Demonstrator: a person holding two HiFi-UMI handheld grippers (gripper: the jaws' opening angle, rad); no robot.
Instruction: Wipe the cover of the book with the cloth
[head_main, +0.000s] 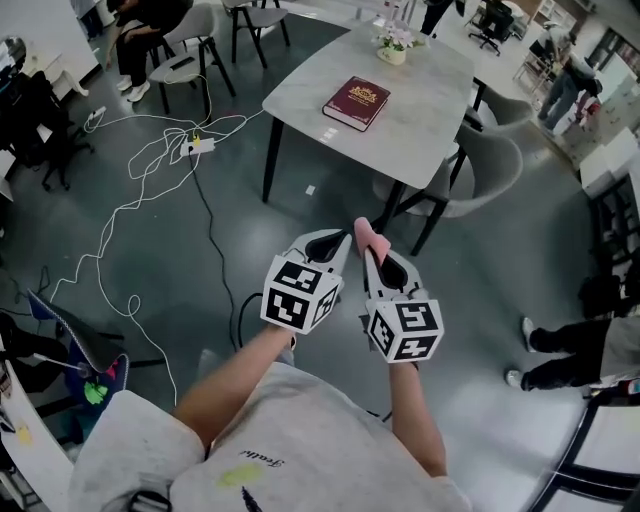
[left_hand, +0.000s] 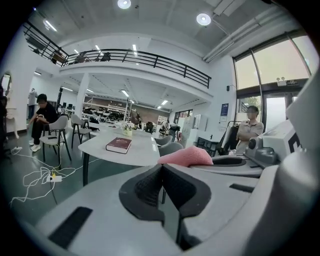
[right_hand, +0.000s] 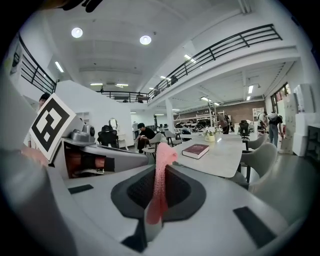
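— Where's the head camera?
— Up high, looking steeply down over the left gripper (head_main: 326, 243) and right gripper (head_main: 374, 252).
— And the gripper cameras?
— Low behind their jaws, facing level. The right one's close against a pink knitted cloth (right_hand: 159, 185). All three catch the dark red hardcover book (head_main: 356, 102) on the pale stone-topped table (head_main: 425, 100).

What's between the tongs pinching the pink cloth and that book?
In the head view, only dark floor and a bare strip of the table separate the right tongs, shut on the cloth, from the book.
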